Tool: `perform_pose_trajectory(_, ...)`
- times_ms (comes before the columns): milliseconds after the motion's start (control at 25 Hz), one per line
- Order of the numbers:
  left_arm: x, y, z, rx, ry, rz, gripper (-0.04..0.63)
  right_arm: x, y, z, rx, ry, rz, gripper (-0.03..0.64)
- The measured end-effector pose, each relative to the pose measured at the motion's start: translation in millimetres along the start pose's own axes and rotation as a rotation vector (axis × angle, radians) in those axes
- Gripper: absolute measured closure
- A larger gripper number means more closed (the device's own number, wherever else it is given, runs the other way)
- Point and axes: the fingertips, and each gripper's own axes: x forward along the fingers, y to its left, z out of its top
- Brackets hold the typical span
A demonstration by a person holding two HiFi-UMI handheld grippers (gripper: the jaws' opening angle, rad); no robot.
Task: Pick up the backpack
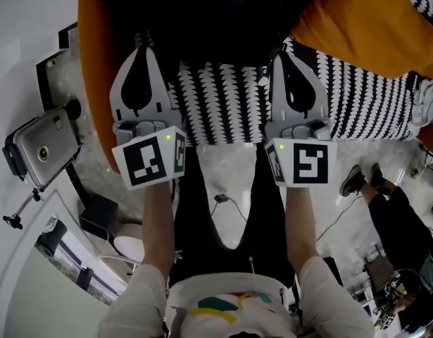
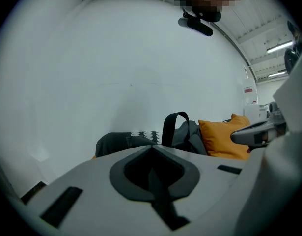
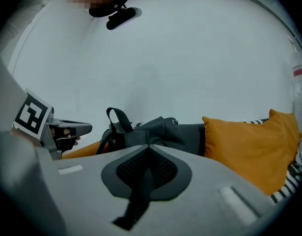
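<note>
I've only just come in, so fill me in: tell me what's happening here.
A person holds a two-jaw gripper in each hand. The left gripper and right gripper are side by side over a black-and-white patterned cover, both shut and empty. They point toward a dark backpack lying beside an orange cushion. Neither gripper has hold of the backpack yet.

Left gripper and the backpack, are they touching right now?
Apart. The right gripper view shows the left gripper from the side, with bare white wall between its tip and the strap of the backpack.
</note>
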Motion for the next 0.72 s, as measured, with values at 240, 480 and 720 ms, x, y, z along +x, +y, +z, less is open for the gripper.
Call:
perform_pose_trajectory(240, 9.2, 22.6, 25.2, 0.0, -0.037, 0.032, 0.576, 19.5, -14.8, 25.2, 0.055, -0.018, -0.005, 0.617)
perform_pose_trajectory(480, 36.3, 72.8, -6.9, -0.028, -0.003, -0.03, 0.415, 71.4, -9.0, 17.3, 0.144, 0.004, -0.011, 0.431)
perform_pose_trajectory(720, 79.8, 87.9, -44.7, -0.029, 0.089, -0.025, 0.397, 111.7, -31.9, -1.4, 0.112, 0.119, -0.049, 0.408)
